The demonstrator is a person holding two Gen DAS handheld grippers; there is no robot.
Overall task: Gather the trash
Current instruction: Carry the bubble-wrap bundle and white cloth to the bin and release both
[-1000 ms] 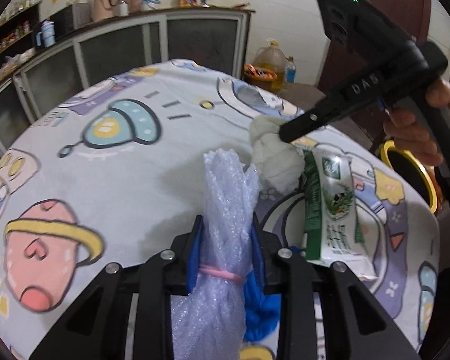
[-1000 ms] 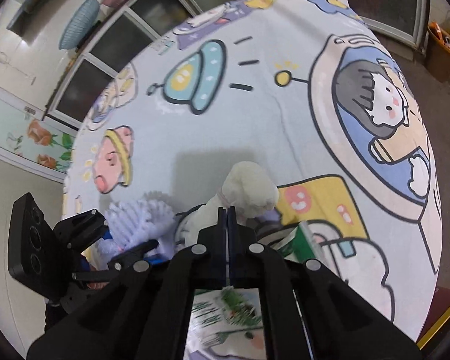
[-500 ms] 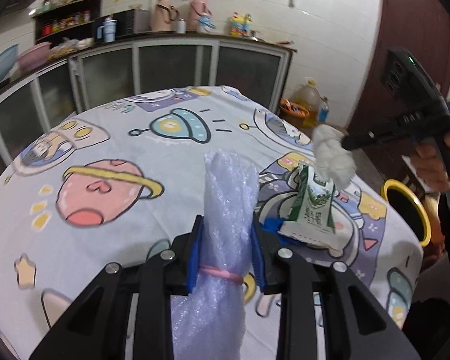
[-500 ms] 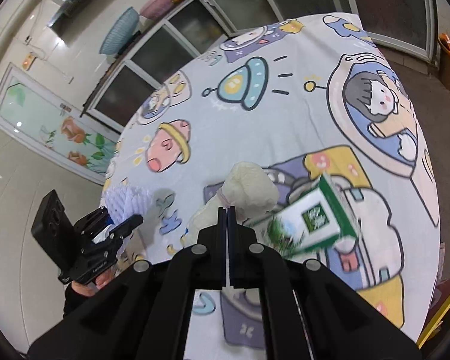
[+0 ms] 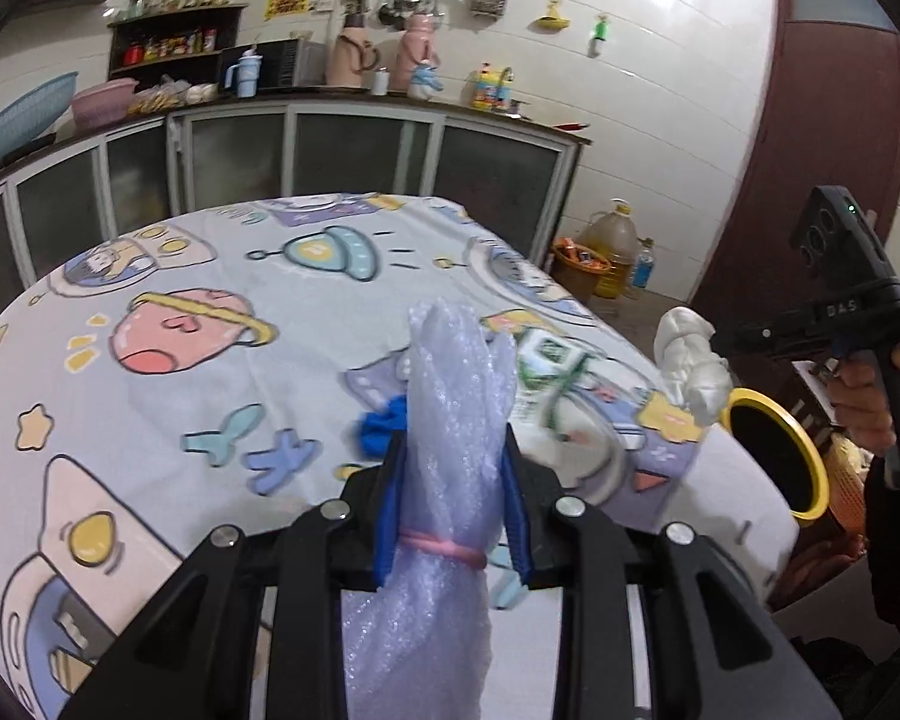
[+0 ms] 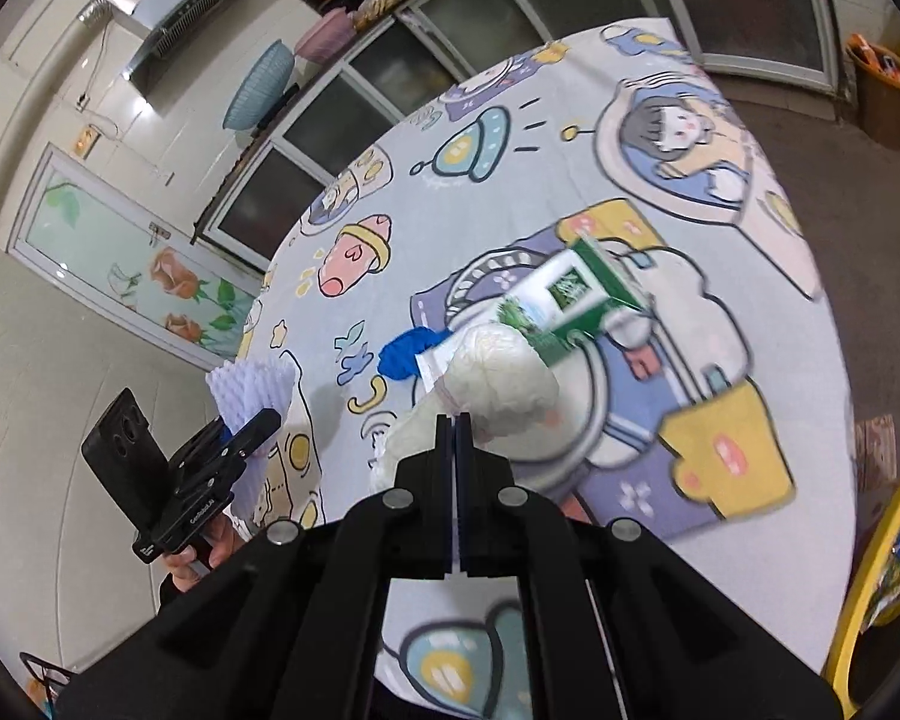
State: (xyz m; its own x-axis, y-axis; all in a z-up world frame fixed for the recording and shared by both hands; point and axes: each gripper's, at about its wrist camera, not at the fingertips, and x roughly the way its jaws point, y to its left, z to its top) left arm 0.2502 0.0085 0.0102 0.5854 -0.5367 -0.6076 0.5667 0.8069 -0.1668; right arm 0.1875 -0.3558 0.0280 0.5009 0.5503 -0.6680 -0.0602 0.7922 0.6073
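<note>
My left gripper (image 5: 450,456) is shut on a roll of bubble wrap (image 5: 453,384) bound with a pink rubber band, held above the table. My right gripper (image 6: 456,420) is shut on a white crumpled plastic bag (image 6: 498,378); in the left wrist view that white bag (image 5: 693,366) hangs at the table's right edge, just left of a yellow-rimmed bin (image 5: 774,456). A green and white carton (image 6: 576,294) and a blue scrap (image 6: 405,354) lie on the cartoon tablecloth (image 6: 510,180). The left gripper (image 6: 252,426) with its bubble wrap (image 6: 252,384) shows at the left of the right wrist view.
The round table sits in a kitchen with glass-door cabinets (image 5: 342,150) behind it. An oil jug (image 5: 612,240) and an orange basket (image 5: 579,255) stand on the floor by a dark red door (image 5: 810,150). A hand (image 5: 864,396) holds the right gripper's handle.
Both grippers have lifted and drawn back from the table with their loads. The white bag has travelled right, from the table's middle to beside the bin. The carton has tipped over.
</note>
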